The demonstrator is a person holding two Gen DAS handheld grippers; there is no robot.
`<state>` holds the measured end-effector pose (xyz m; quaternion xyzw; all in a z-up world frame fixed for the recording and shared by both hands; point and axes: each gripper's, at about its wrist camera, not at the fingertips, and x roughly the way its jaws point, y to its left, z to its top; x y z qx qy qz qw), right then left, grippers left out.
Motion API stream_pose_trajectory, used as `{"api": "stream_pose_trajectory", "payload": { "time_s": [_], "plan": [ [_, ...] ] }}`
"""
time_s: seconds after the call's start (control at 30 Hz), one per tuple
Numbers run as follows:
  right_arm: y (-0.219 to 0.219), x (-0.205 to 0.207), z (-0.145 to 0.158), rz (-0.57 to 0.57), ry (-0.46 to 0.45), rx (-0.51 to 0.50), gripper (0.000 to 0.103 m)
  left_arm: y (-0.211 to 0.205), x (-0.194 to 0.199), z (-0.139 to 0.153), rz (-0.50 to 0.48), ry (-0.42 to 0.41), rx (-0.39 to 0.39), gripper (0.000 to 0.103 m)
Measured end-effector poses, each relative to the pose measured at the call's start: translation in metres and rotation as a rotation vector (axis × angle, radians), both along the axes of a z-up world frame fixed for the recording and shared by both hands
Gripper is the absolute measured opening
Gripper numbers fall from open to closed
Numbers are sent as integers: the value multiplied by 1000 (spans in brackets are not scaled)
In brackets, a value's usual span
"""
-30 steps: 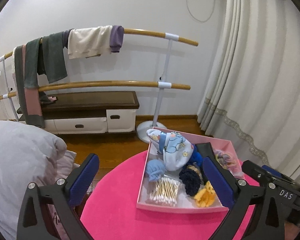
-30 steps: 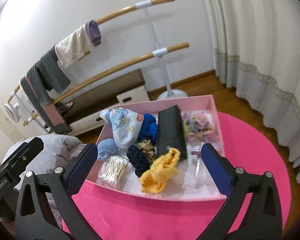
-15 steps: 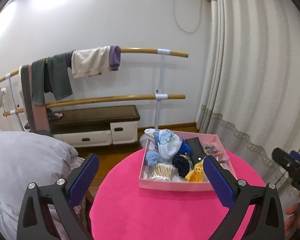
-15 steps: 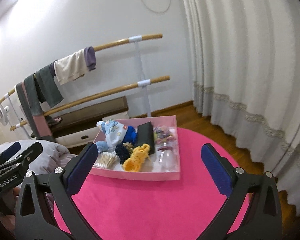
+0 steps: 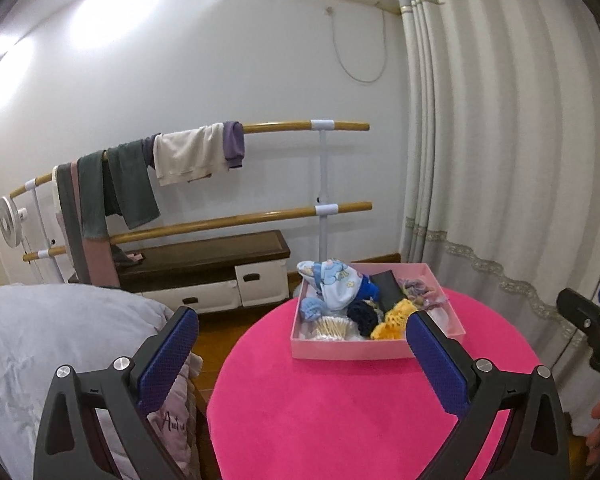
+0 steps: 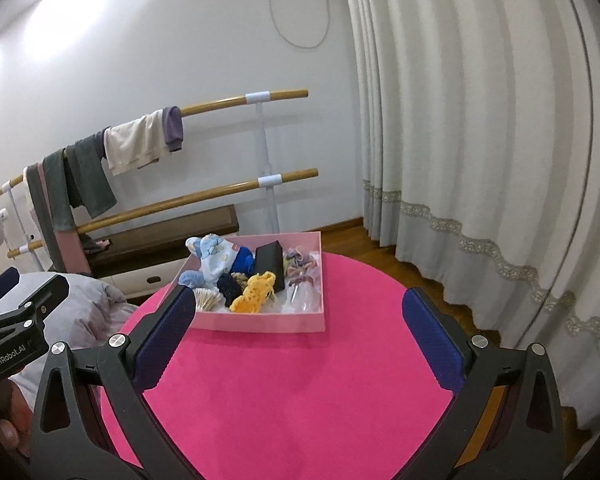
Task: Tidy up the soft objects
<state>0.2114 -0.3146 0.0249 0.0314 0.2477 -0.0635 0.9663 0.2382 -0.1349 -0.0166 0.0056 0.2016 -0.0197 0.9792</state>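
Nearest, two tongs are seen: the left tongs [image 5: 302, 354] and the right tongs [image 6: 296, 334], each spread wide with nothing grasped or touched, held above the near part of one round pink desk [image 6: 292, 392]. Ahead of both tongs, one pink tray [image 6: 260, 324] is set on the desk's far side. In it are counted one yellow knitted piece [image 6: 254, 294], one dark navy knit [image 6: 229, 285], one bundle of cotton swabs [image 5: 332, 326], one black case [image 6: 271, 262] and one printed baby cap [image 5: 336, 284]. Beyond, two wooden rails [image 5: 228, 220] are hung with clothes.
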Motion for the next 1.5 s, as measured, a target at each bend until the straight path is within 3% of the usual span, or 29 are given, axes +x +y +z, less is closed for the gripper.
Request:
{"api": "stream_pose_trajectory", "payload": {
  "time_s": [0.23, 0.47, 1.2, 1.4, 1.5],
  "plan": [
    [14, -11, -3, 27, 4, -16, 103, -1, -21, -5, 21, 36, 1, 103],
    [27, -13, -5, 48, 4, -23, 103, 1, -18, 13, 27, 23, -16, 103],
    [27, -14, -5, 50, 8, -29, 103, 12, -15, 22, 2, 51, -74, 103],
    [27, -13, -5, 46, 7, -36, 103, 4, -22, 26, 57, -7, 9, 103],
    [28, -12, -5, 46, 7, -36, 103, 4, -23, 27, 39, -6, -14, 103]
  ]
}}
